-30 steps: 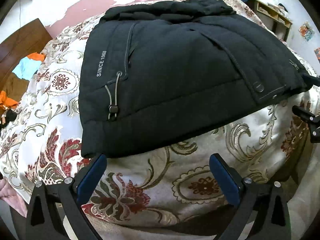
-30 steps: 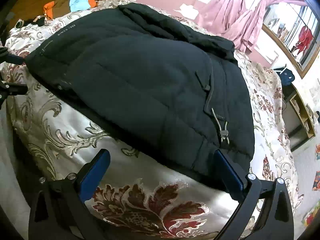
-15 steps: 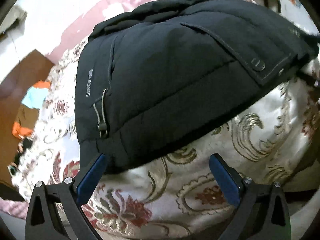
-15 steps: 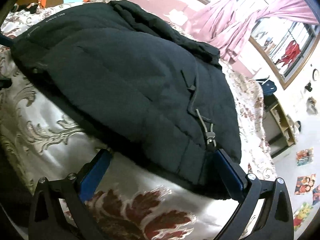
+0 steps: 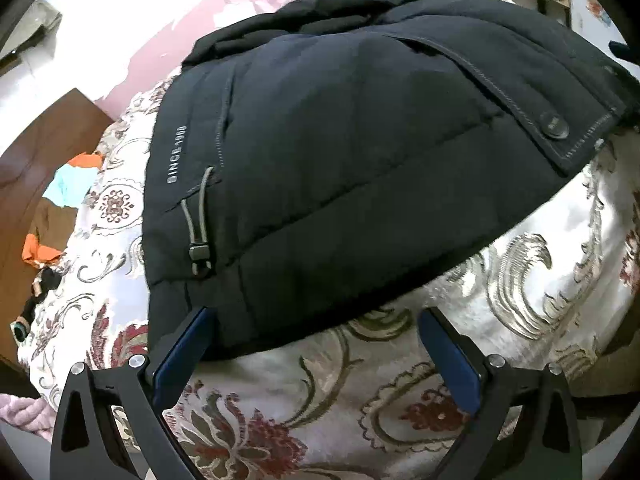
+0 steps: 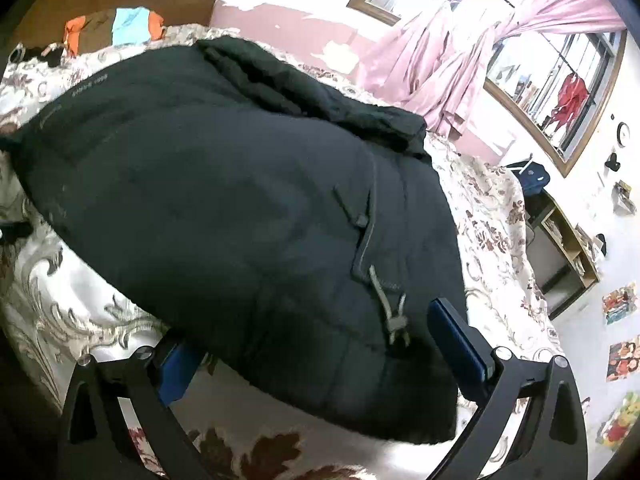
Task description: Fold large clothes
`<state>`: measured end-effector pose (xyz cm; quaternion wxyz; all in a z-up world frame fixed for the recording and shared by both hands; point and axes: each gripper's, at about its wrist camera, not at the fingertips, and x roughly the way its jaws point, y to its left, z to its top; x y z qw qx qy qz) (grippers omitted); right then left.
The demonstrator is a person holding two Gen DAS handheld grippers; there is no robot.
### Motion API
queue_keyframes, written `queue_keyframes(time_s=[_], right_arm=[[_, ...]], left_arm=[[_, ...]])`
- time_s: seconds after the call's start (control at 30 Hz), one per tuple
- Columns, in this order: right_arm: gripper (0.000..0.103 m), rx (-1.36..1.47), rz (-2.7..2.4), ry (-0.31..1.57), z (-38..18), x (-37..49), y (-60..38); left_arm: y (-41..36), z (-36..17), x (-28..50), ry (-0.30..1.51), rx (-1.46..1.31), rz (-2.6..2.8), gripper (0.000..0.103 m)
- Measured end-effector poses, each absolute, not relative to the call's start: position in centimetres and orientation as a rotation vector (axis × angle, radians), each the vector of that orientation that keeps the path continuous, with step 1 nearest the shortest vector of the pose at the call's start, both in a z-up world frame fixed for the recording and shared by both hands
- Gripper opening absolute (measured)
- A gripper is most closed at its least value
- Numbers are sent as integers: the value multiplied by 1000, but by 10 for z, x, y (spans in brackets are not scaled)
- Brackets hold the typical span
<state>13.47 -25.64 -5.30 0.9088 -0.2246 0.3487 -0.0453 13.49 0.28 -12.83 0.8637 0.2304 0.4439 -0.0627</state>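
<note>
Right wrist view: both tongs (image 6: 320, 344), spread wide, have closed in on the black padded jacket's (image 6: 224, 200) hem corners since a second ago, the left tongs (image 5: 316, 344) likewise, ready to pinch.

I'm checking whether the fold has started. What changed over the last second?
Both grippers moved in toward the black jacket: the left gripper now reaches its bottom hem, and the right gripper straddles the hem corner. Neither has closed. The jacket still lies flat on the floral bedspread.
</note>
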Motion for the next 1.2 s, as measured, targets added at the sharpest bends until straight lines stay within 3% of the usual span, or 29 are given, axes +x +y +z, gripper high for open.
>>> queue_keyframes(time_s=[0.7, 0.9, 0.97, 1.0, 1.03, 1.1, 1.2], right_arm=[[101, -413, -79, 778, -44, 146, -261], [100, -436, -54, 775, -47, 140, -261], [93, -444, -37, 779, -48, 139, -260], [82, -445, -27, 786, -48, 138, -259], [62, -452, -16, 800, -50, 138, -257], [44, -465, 4, 825, -53, 140, -254], [38, -476, 9, 829, -53, 140, -251]], left_arm=[[29, -119, 151, 832, 429, 94, 102], [29, -115, 147, 788, 433, 117, 79], [29, -116, 148, 791, 430, 116, 72], [29, -116, 149, 791, 431, 119, 71], [29, -117, 150, 791, 432, 117, 68], [28, -116, 150, 781, 436, 111, 64], [25, -117, 148, 774, 444, 87, 52]])
